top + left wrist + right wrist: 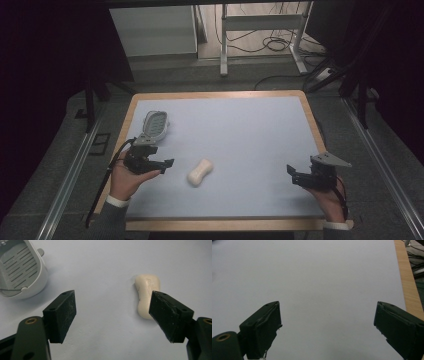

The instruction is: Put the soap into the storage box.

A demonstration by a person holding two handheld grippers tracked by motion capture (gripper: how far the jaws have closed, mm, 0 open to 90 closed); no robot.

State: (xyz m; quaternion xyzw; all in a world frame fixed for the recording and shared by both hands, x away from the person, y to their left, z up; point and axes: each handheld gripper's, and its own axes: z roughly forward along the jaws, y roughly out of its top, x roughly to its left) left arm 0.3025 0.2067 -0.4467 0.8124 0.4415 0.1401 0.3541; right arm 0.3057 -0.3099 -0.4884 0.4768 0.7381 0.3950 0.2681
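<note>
Left gripper hovering, jaws apart, soap bar just ahead-right; looking hard, slippery; pinching narrow waist safest.

- The pale, waisted bar of soap lies on the light blue mat that covers the wooden-edged table, left of the mat's middle and toward the person's side.
- The grey slotted plastic soap dish sits on the mat behind and to the left of the soap, well apart from it.
- The left gripper hovers just left of the soap, in front of the dish.
- The right gripper is far to the soap's right, near the mat's right edge.
</note>
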